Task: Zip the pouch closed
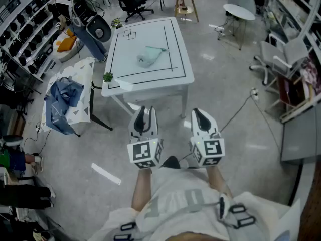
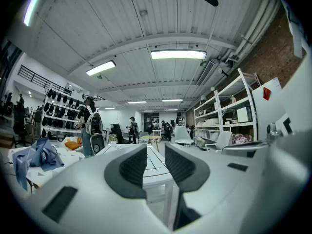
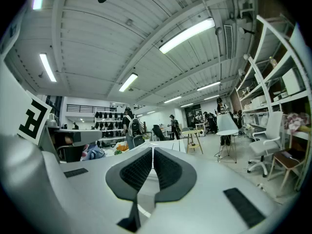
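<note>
White table (image 1: pixel 169 43) bears a pale pouch (image 1: pixel 149 57) — shelving (image 1: pixel 24 30) alongside.

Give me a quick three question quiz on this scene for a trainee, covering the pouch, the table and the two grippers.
1. True or false: the pouch lies on the white table, and neither the left gripper nor the right gripper touches it.
2. Whose jaws stand apart? A) the left only B) the right only C) both
3. Fill in: between each gripper's jaws there is ____.

Key: 1 true, as both grippers are held well short of the table. 2 A, as the right is shut. 3 nothing.
</note>
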`<state>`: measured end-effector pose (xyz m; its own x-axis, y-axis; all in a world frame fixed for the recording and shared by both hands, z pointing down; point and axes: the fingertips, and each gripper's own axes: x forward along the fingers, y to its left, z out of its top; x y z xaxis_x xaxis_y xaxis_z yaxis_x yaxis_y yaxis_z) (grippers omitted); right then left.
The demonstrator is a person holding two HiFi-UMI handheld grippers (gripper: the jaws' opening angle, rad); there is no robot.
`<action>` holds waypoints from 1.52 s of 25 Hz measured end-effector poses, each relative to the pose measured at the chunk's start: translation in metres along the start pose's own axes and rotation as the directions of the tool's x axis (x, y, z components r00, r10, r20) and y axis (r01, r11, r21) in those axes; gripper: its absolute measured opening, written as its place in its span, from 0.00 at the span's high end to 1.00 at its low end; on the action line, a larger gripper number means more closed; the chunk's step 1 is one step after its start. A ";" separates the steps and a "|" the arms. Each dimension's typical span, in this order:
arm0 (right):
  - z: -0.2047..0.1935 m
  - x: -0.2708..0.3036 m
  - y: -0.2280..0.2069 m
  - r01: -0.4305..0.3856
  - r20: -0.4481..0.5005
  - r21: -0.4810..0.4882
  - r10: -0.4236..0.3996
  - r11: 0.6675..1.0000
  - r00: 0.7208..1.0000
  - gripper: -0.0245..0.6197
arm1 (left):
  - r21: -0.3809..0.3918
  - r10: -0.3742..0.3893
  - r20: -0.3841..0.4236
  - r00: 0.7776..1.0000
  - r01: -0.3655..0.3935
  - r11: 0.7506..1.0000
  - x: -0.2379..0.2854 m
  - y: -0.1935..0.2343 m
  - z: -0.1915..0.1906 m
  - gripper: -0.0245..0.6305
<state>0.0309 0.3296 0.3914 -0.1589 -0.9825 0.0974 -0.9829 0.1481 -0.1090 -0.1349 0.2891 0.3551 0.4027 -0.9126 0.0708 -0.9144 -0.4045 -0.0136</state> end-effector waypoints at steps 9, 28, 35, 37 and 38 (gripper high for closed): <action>0.000 0.000 -0.004 -0.017 0.018 -0.022 0.017 1.000 1.000 0.94 | 0.022 0.012 0.003 1.000 -0.012 1.000 0.000 0.000 0.001 0.82; -0.001 0.030 -0.036 0.032 0.033 0.060 -0.034 0.998 0.999 0.94 | 0.104 -0.029 0.009 1.000 0.028 0.994 0.050 -0.009 0.003 0.82; 0.005 0.083 -0.053 0.049 0.043 0.049 -0.051 0.998 0.998 0.94 | 0.110 -0.055 0.020 0.998 0.053 0.993 0.113 0.005 0.005 0.82; 0.003 0.104 -0.057 0.047 0.035 0.048 -0.049 0.998 0.998 0.94 | 0.111 -0.059 0.009 0.998 0.058 0.992 0.136 0.013 0.001 0.82; 0.003 0.116 -0.059 0.047 0.032 0.050 -0.048 0.998 0.998 0.94 | 0.110 -0.066 0.000 0.998 0.065 0.992 0.149 0.017 -0.001 0.82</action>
<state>0.0710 0.2069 0.4064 -0.1080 -0.9916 0.0707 -0.9834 0.0962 -0.1539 -0.0901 0.1465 0.3666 0.4621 -0.8840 0.0714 -0.8760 -0.4675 -0.1186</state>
